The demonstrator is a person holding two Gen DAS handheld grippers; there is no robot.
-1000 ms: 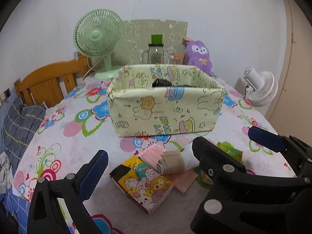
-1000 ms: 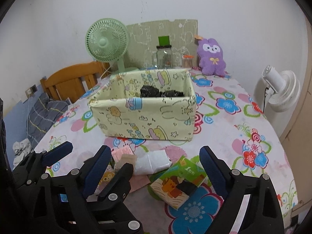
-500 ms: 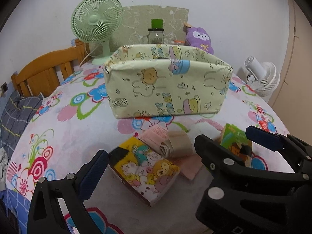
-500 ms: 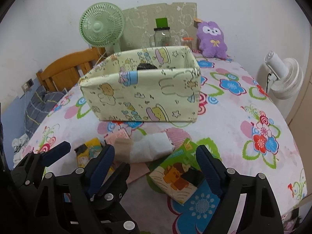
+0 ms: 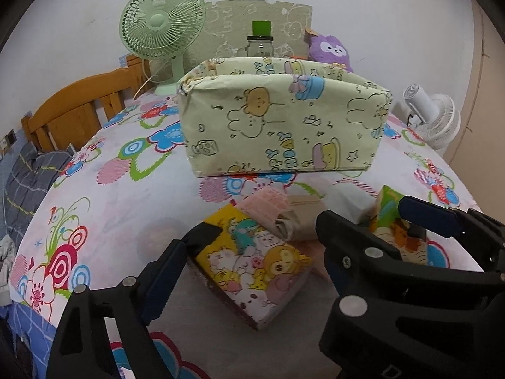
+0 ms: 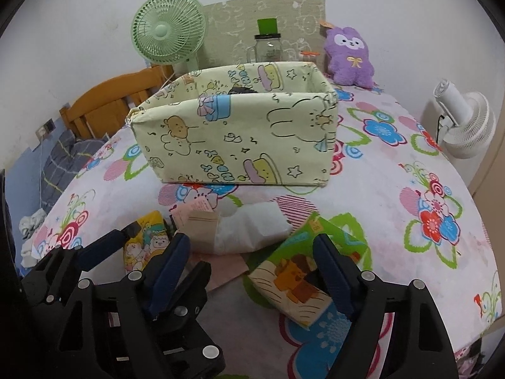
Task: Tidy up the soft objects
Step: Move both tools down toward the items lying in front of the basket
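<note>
Tissue packs, cartoon-printed, yellow and green, beside pale fabric box

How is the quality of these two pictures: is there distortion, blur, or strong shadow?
Left wrist view: strong fisheye bending with dark corners; the fabric box is sharp, and the yellow cartoon pack casts only a soft shadow. Right wrist view: same curved edges, even indoor light, no glare; the green pack looks clear, no motion blur.
</note>
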